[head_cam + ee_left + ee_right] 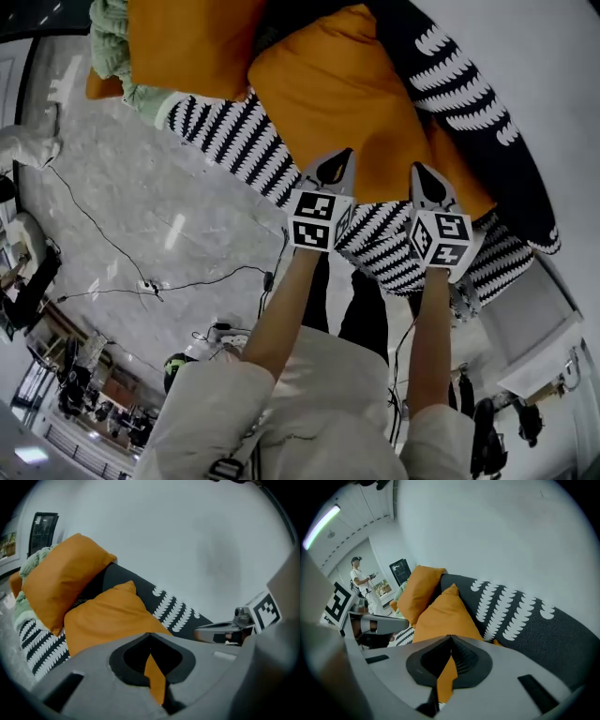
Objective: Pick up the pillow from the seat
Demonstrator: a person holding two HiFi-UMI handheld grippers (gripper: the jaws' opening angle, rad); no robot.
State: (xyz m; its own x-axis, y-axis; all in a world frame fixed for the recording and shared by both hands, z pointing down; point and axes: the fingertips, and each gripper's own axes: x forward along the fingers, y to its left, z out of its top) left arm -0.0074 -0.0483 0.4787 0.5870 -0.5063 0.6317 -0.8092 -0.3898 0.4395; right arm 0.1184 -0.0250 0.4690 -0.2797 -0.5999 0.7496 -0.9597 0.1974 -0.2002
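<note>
the plump orange fabric pillow lies on the black-and-white scallop-patterned sofa seat. the left gripper and right gripper point at its near edge from 6 o'clock, side by side. each has its fingers pressed together with nothing between them. whether the tips touch the fabric cannot be told. a second orange pillow sits at 10 o'clock of the first, beside a pale green knitted blanket.
</note>
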